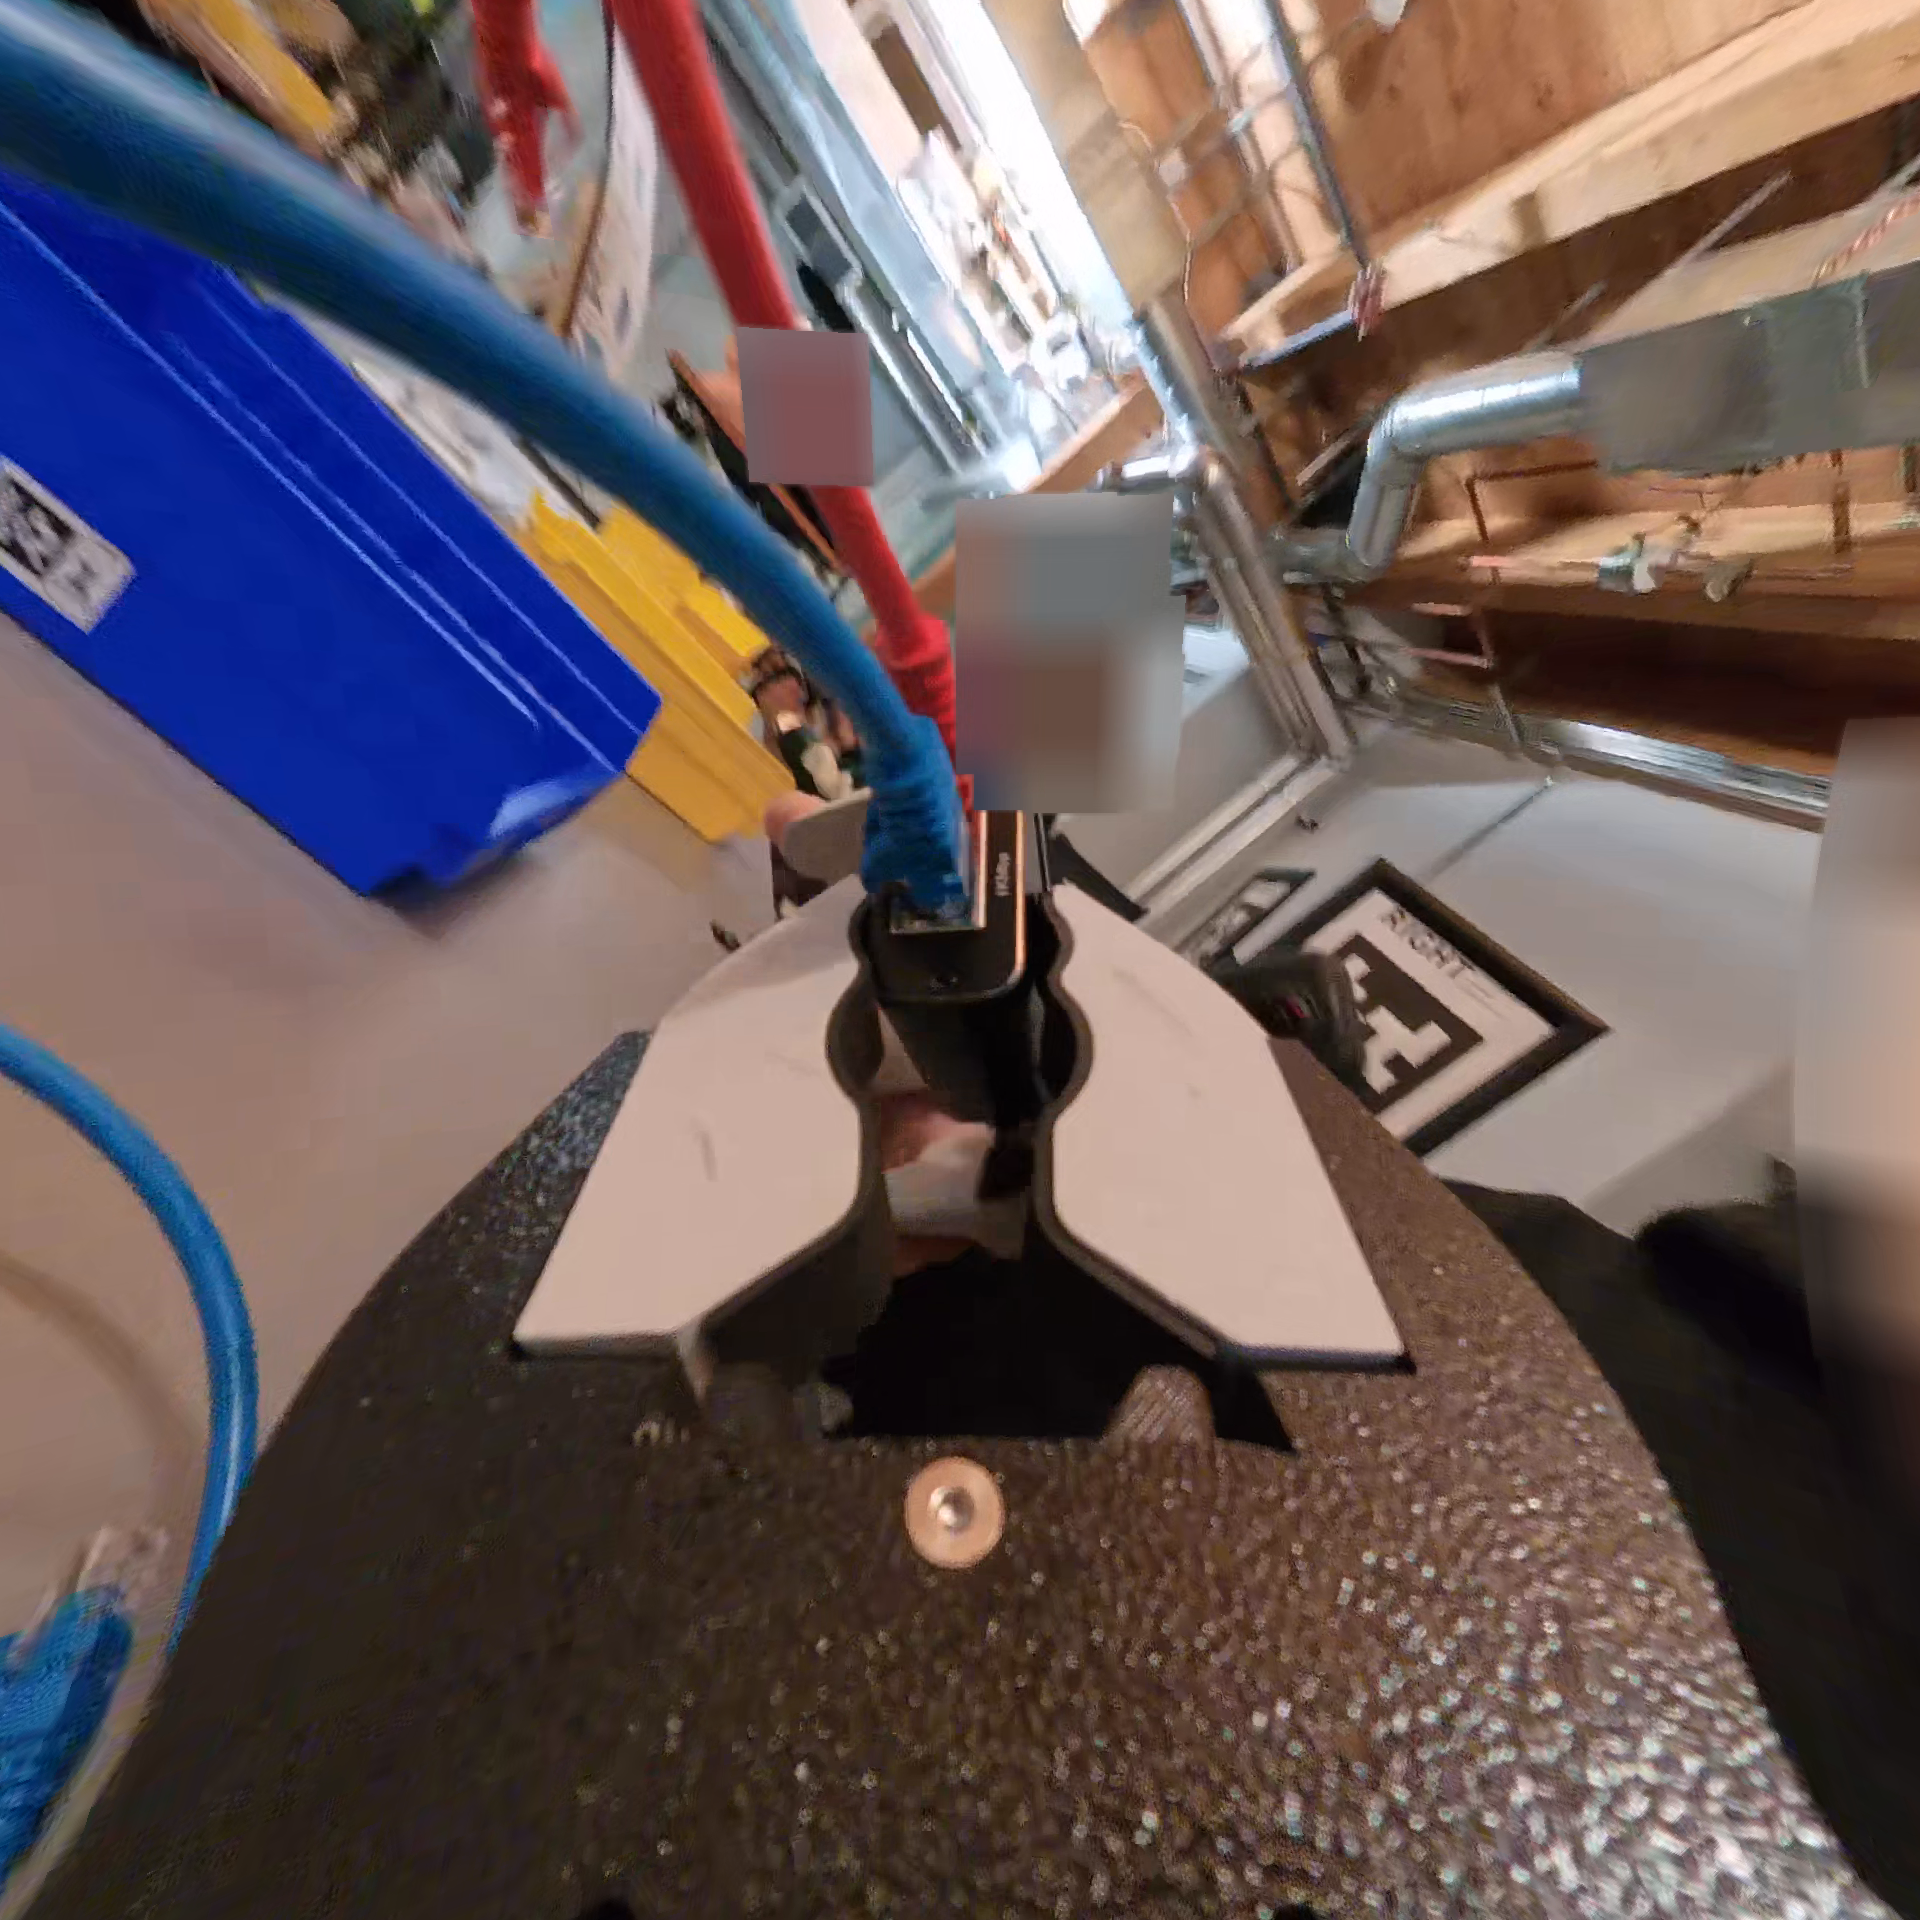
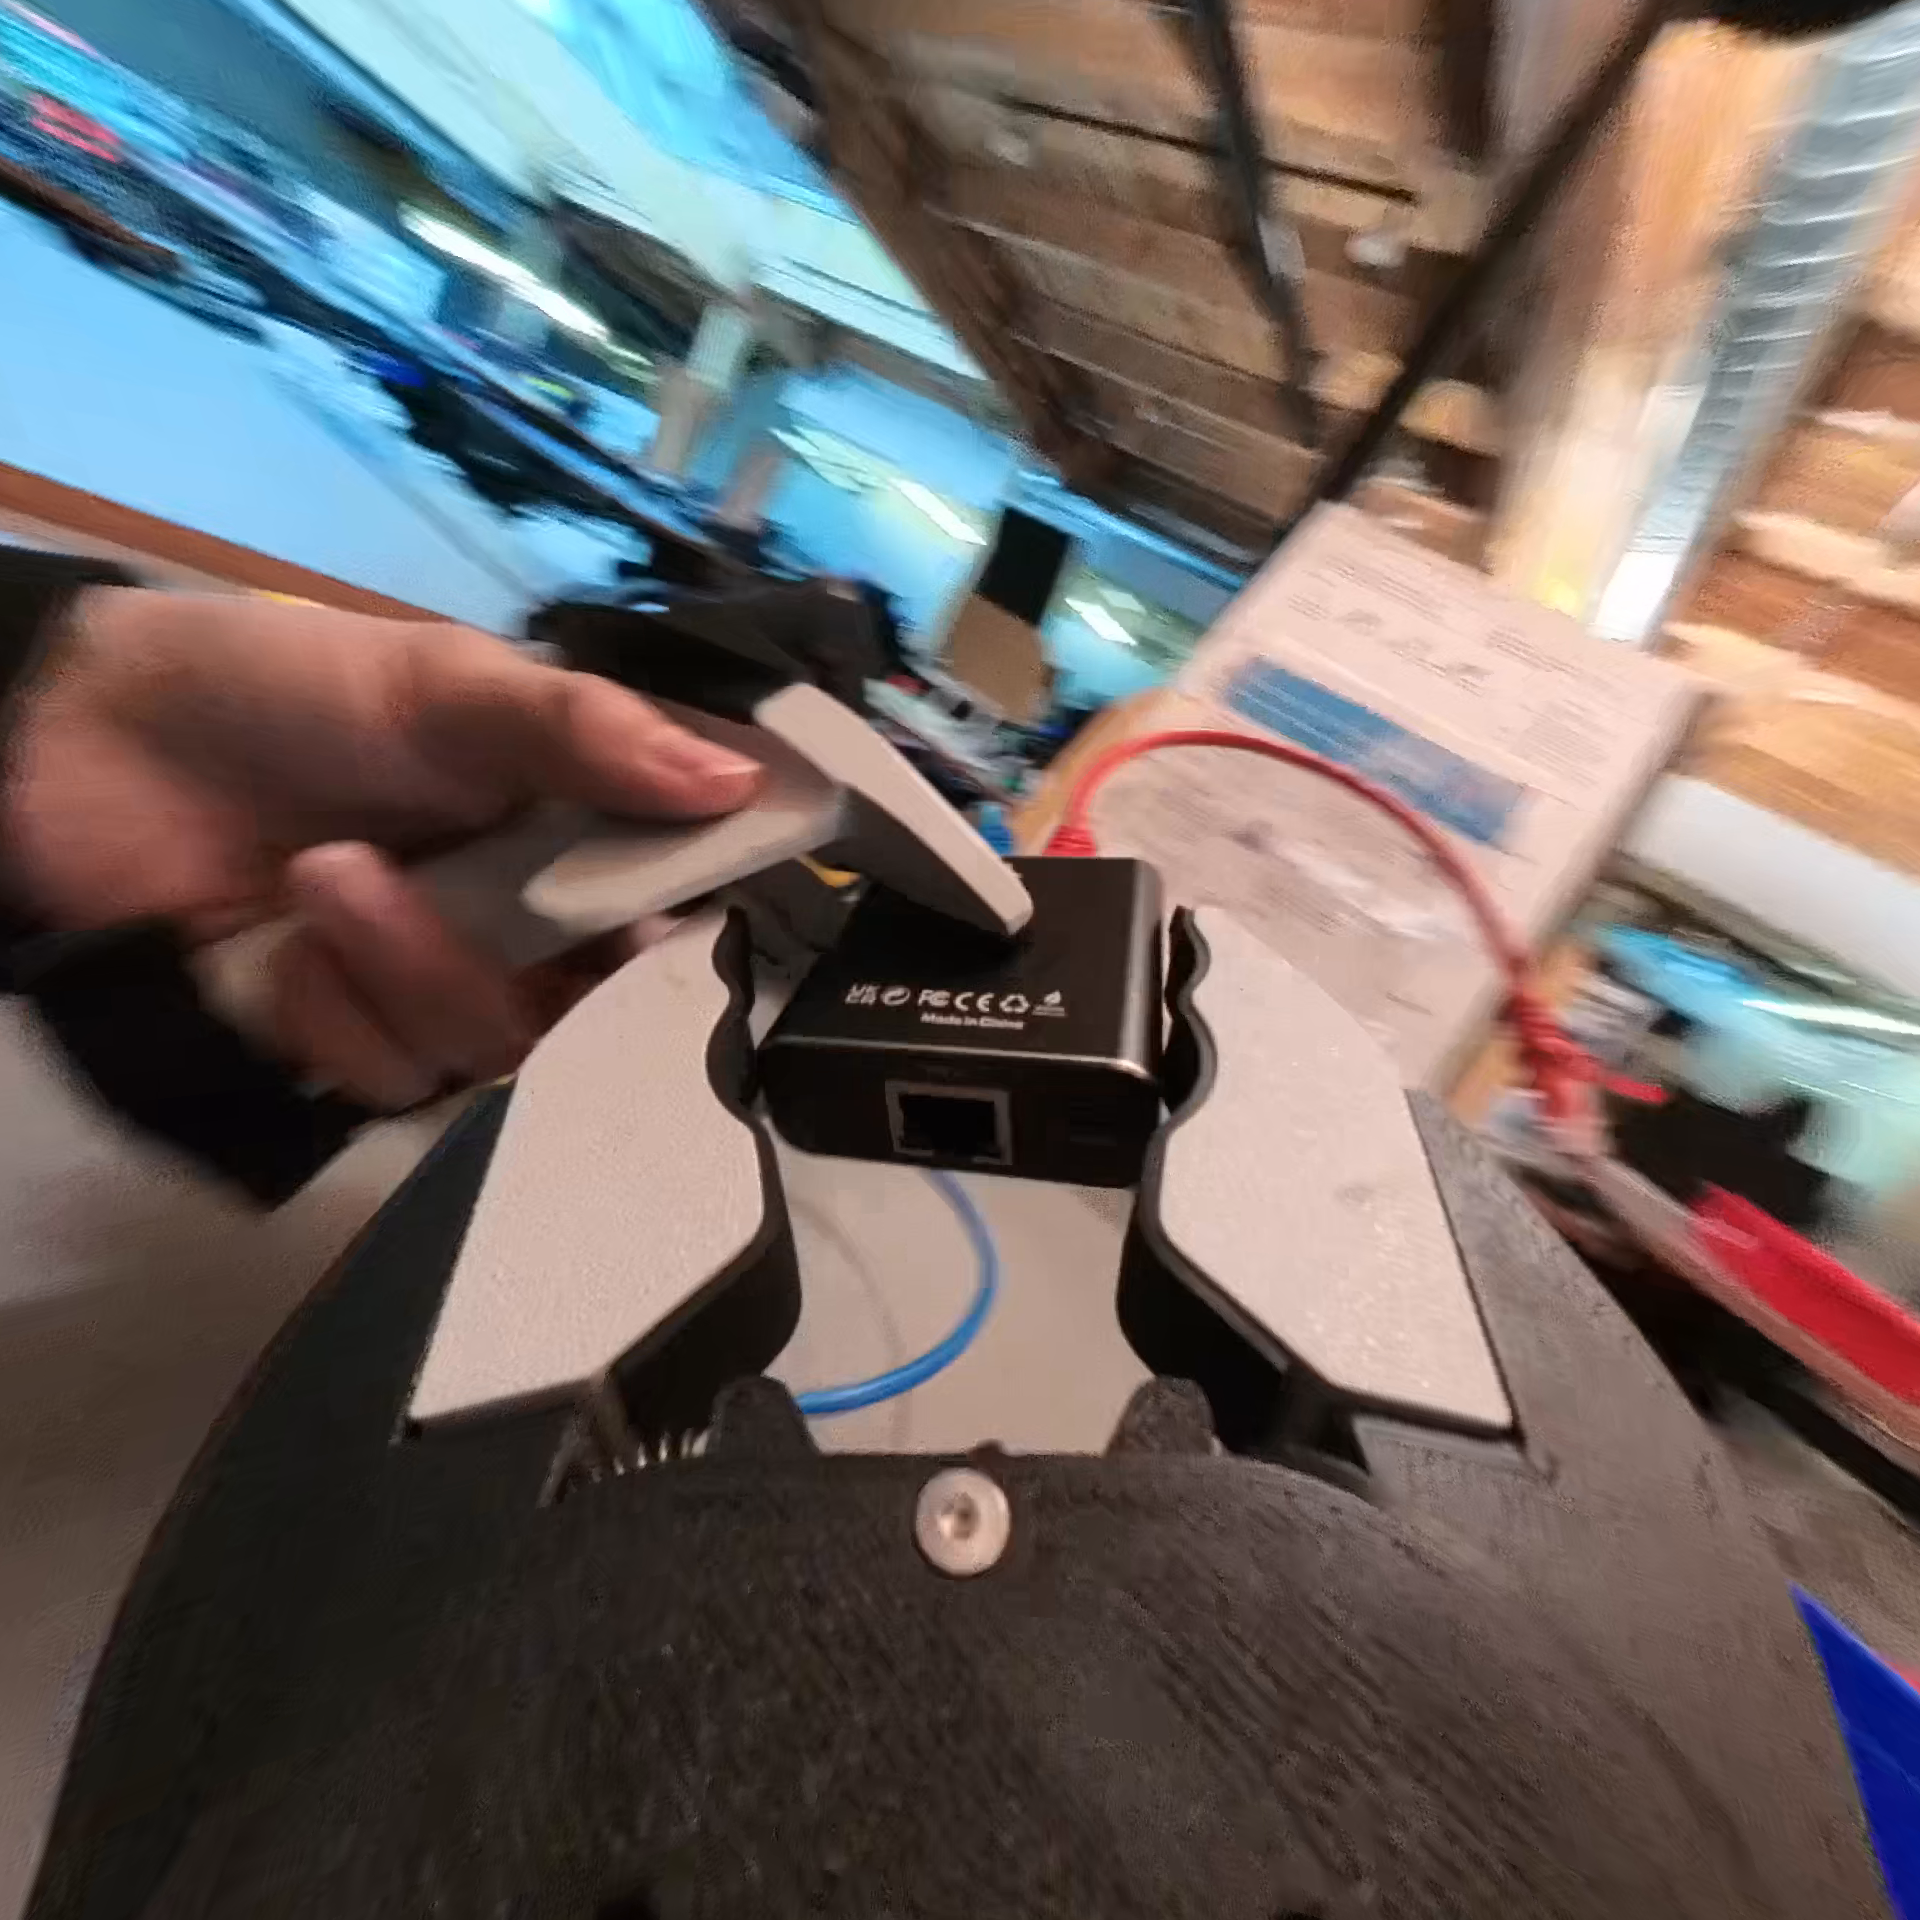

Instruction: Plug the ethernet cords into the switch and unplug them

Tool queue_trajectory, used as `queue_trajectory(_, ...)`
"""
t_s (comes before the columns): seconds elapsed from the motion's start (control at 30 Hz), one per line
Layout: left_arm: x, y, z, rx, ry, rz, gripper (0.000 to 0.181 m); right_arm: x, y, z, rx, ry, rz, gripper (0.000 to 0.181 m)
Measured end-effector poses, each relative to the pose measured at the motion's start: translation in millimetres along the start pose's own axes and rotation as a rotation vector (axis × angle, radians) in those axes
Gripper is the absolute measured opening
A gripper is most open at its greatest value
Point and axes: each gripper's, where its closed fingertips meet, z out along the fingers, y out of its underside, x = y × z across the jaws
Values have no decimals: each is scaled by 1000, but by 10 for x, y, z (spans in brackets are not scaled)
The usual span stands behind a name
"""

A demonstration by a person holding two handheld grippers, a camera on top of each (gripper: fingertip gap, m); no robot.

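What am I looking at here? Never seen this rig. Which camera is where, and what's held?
There is no robot. A person holds a two-finger gripper in each hand, each with a camera looking along its fingers. In the left wrist view, the left gripper pinches a small black switch with a blue cable plugged in. In the right wrist view, the right gripper appears to clamp the same switch by its sides. One port is empty, and a red cable enters the far side. A blue bin sits on the table.
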Motion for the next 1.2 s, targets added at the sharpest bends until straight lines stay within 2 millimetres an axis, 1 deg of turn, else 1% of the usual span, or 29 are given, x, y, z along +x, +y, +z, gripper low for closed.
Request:
queue_trajectory(0.03,-6,54,-23,-54,-6,11,25,-75,-15,-66,20,-110,50,82)
queue_trajectory(0.1,-2,170,-75,-184,-20,56,25,-135,-19,-237,33,-279,124,88)
queue_trajectory(0.17,72,273,-106,-310,7,30,25,-113,-9,-382,19,-364,150,94)
queue_trajectory(0.2,132,329,-112,-373,39,5,25,-137,-23,-443,20,-409,147,94)
queue_trajectory(0.23,185,389,-111,-437,69,-18,25,-203,-35,-496,20,-463,126,89)
queue_trajectory(0.3,187,471,-75,-528,56,-37,25,-346,-22,-522,6,-520,52,83)
queue_trajectory(0.37,168,491,-59,-571,41,-27,25,-311,25,-470,-2,-434,-45,76)
queue_trajectory(0.4,172,479,-52,-570,41,-17,25,-307,19,-469,12,-417,-48,72)
queue_trajectory(0.43,166,430,-22,-535,26,-5,25,-280,19,-458,21,-384,-26,72)
queue_trajectory(0.5,65,246,55,-395,-71,72,27,-146,50,-395,38,-225,-20,72)
queue_trajectory(0.57,-145,16,45,-214,-275,232,39,44,210,-298,-59,-43,-27,72)
queue_trajectory(0.6,-192,-62,8,-135,-355,328,42,177,293,-275,-129,72,-52,72)
queue_trajectory(0.67,-207,-101,-47,-26,-468,492,54,361,355,-292,-198,247,-102,72)
queue_trajectory(0.73,-254,-60,-62,15,-579,614,75,412,384,-298,-232,334,-108,72)
queue_trajectory(0.77,-268,-41,-52,22,-615,660,79,395,407,-284,-251,346,-122,72)
queue_trajectory(0.83,-237,-13,17,43,-614,719,79,340,446,-249,-286,360,-165,71)
queue_trajectory(0.9,-294,26,61,16,-646,727,77,295,427,-230,-292,382,-195,72)
queue_trajectory(0.97,-355,71,94,-17,-672,698,76,256,425,-219,-322,383,-247,71)
queue_trajectory(1.0,-372,63,85,-9,-686,682,73,246,435,-220,-333,386,-263,72)
queue_trajectory(1.07,-383,42,42,3,-698,678,58,223,447,-223,-319,369,-234,71)
queue_trajectory(1.13,-400,42,29,-8,-697,699,58,198,451,-215,-313,341,-222,71)
queue_trajectory(1.2,-399,32,-25,-28,-715,755,58,159,438,-191,-300,300,-234,67)
